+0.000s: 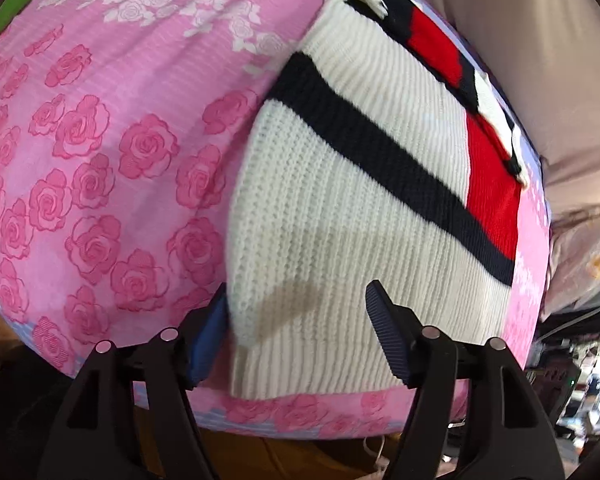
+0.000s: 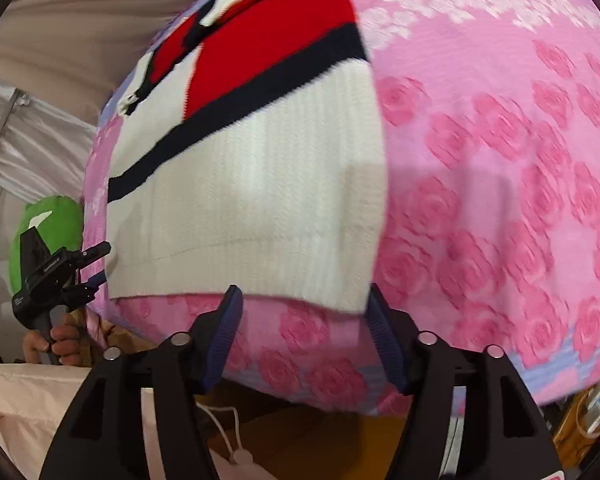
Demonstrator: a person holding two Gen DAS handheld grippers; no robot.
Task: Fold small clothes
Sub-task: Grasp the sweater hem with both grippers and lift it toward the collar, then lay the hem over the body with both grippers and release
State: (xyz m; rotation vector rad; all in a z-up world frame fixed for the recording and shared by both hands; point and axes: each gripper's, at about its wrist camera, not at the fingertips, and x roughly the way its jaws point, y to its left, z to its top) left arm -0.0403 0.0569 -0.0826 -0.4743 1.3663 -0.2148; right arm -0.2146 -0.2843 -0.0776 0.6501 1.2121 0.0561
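Note:
A small white knit sweater [image 1: 340, 220] with a navy stripe and red blocks lies folded on a pink rose-print cloth [image 1: 100, 160]. My left gripper [image 1: 296, 308] is open, its jaws astride the sweater's near left corner, just above it. In the right wrist view the sweater [image 2: 252, 200] lies ahead, and my right gripper [image 2: 302, 312] is open at its near hem, close to the near right corner. The left gripper [image 2: 94, 266] also shows there at the sweater's left corner, held by a hand.
The pink cloth [image 2: 500, 200] covers a table whose near edge runs just under both grippers. Beige curtains [image 1: 540, 60] hang behind. A green object [image 2: 48, 220] sits at the far left of the right wrist view. Clutter and cables lie beside the table [image 1: 572, 360].

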